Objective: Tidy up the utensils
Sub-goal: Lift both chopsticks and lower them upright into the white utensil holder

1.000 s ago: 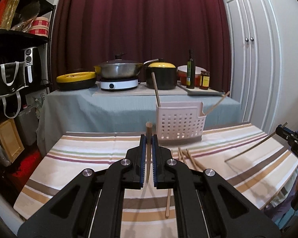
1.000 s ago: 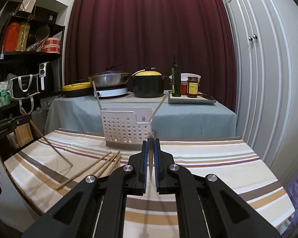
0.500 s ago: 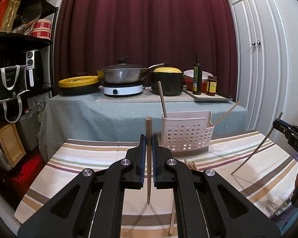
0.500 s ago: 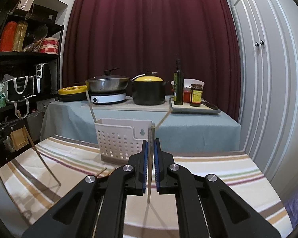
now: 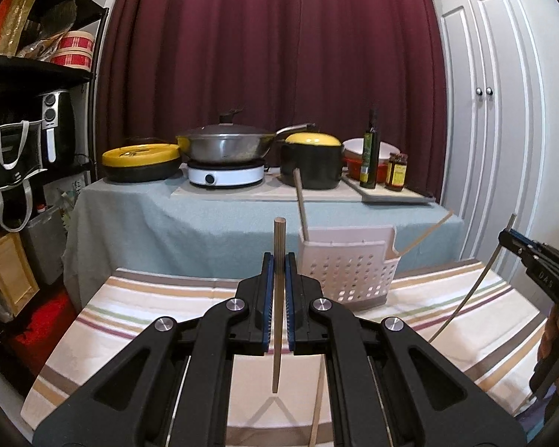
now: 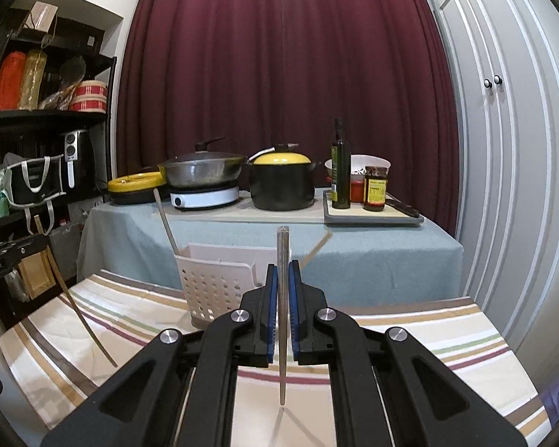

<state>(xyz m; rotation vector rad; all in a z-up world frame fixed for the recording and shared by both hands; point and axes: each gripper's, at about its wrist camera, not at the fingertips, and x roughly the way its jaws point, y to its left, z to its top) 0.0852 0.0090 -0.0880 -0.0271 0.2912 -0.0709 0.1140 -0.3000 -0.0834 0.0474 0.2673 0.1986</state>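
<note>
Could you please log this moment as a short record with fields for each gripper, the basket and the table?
left gripper: shut on an upright chopstick, tip clear of the cloth
right gripper: shut on another chopstick, also upright
basket: white, perforated, on the striped tablecloth; two sticks already lean inside
loose stick: lying on the cloth near the left gripper

Two black plastic grippers: left gripper (image 5: 278, 260) and right gripper (image 6: 283, 272) each have blue ribbed finger pads (image 5: 266, 298), silver round screws (image 5: 235, 303) and triangular cut-outs.
</note>
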